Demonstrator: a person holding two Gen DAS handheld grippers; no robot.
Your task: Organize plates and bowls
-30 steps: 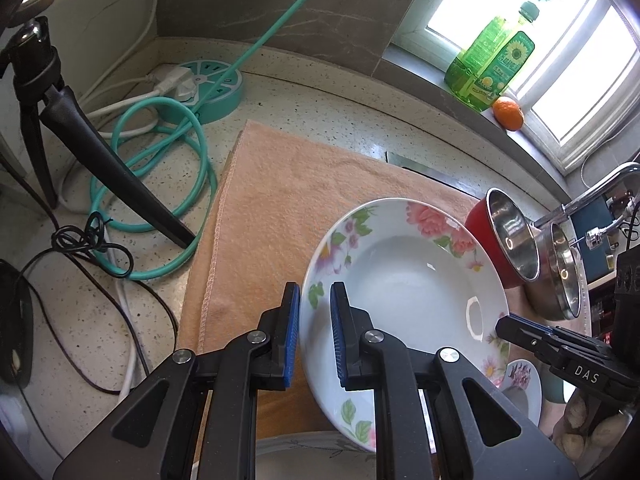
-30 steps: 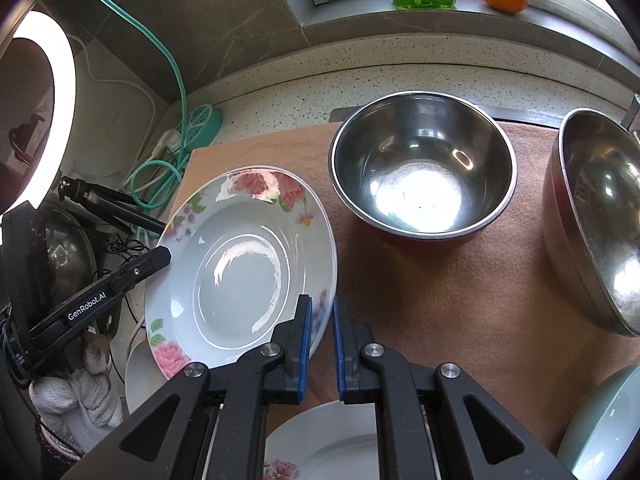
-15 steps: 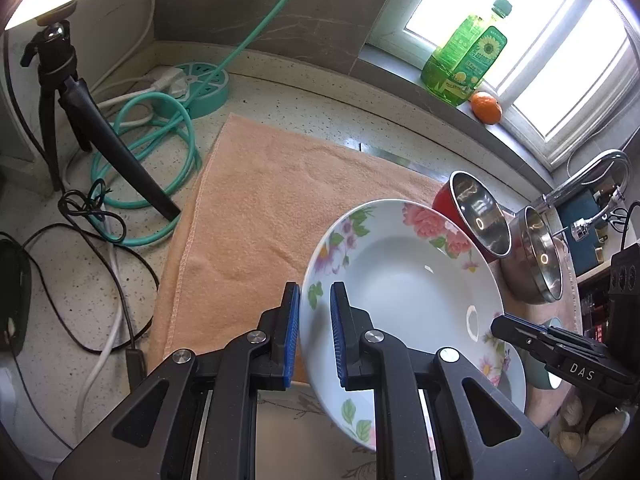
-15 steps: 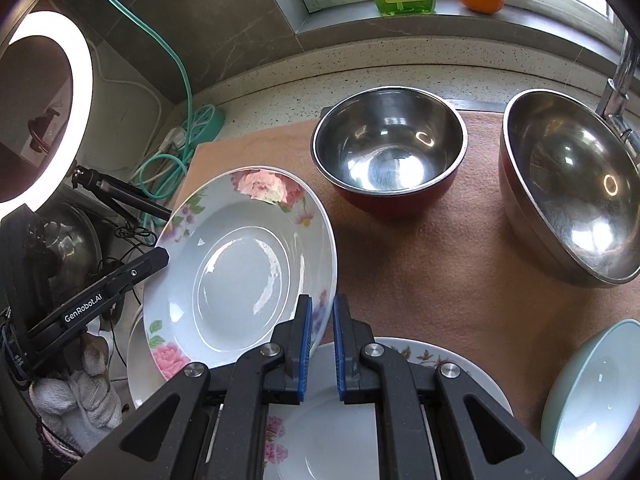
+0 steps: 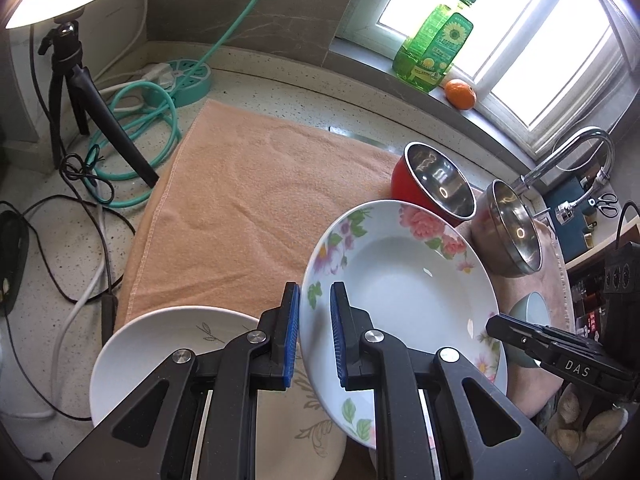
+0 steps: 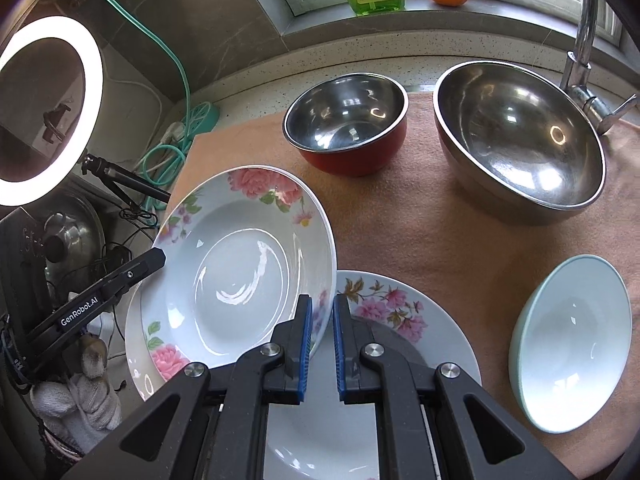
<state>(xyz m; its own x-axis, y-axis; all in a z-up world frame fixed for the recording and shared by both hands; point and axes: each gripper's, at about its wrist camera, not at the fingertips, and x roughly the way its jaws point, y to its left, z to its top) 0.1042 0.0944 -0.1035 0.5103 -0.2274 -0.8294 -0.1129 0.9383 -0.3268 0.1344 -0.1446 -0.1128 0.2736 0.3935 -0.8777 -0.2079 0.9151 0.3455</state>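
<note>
Both grippers hold one white deep plate with pink flowers (image 5: 404,300) (image 6: 240,268) by opposite rims, lifted and tilted above the orange towel (image 5: 248,208). My left gripper (image 5: 314,336) is shut on its left rim. My right gripper (image 6: 320,344) is shut on its right rim. Below lie a white leaf-pattern plate (image 5: 168,352) and a second floral plate (image 6: 404,320). A red steel bowl (image 6: 348,136), a large steel bowl (image 6: 516,144) and a pale green bowl (image 6: 572,360) rest on the towel.
A tripod (image 5: 84,88), teal hose (image 5: 136,136) and cables lie left of the towel. A ring light (image 6: 44,108) stands at left. A green bottle (image 5: 436,48) and an orange (image 5: 460,94) sit on the windowsill. A faucet (image 6: 584,48) stands at right.
Both grippers have pulled back and up with the flowered plate. The bowls look farther away, and the plates lying underneath have come into view.
</note>
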